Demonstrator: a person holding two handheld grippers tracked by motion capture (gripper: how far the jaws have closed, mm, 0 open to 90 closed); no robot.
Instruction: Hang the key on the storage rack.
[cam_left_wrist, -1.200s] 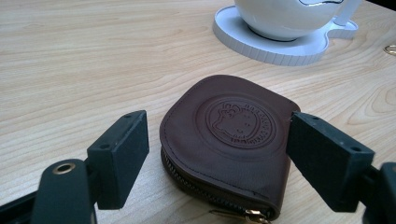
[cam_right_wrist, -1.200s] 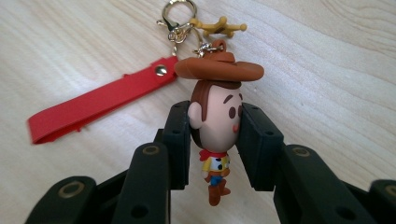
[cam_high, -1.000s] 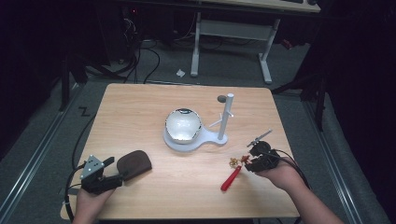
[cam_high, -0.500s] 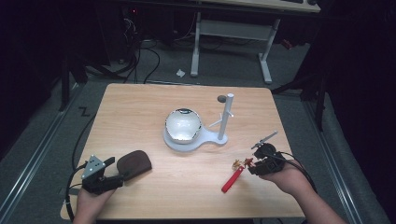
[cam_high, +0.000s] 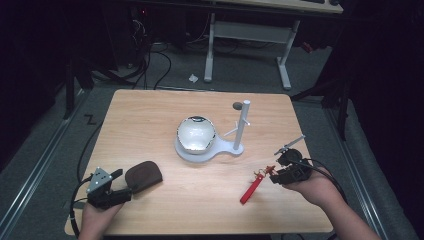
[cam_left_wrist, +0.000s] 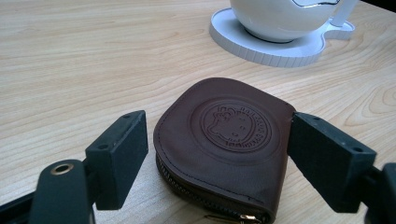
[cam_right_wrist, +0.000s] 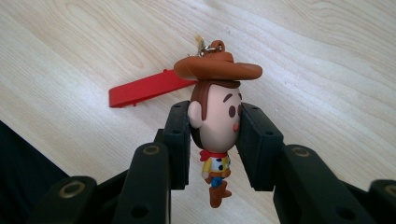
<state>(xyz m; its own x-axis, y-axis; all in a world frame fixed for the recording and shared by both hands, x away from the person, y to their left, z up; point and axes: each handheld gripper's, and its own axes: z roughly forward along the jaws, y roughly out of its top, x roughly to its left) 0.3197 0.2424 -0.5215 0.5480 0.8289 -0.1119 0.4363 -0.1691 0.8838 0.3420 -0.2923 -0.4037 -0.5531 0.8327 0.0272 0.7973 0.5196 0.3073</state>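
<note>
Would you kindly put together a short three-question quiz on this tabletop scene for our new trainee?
1. True or false: the right gripper is shut on the cowboy figure keychain.
2. What lies between the left gripper's open jaws? A) brown coin pouch B) white bowl C) red strap
3. Fill in: the white bowl sits on a white ____ with an upright post.

Key: 1 true; 2 A; 3 stand.

Each hand-held gripper (cam_high: 120, 186) (cam_high: 274, 173) is black, with blocky square jaws, brass-ringed pivot holes and a trailing black cable; the left carries a grey three-cornered plate.
</note>
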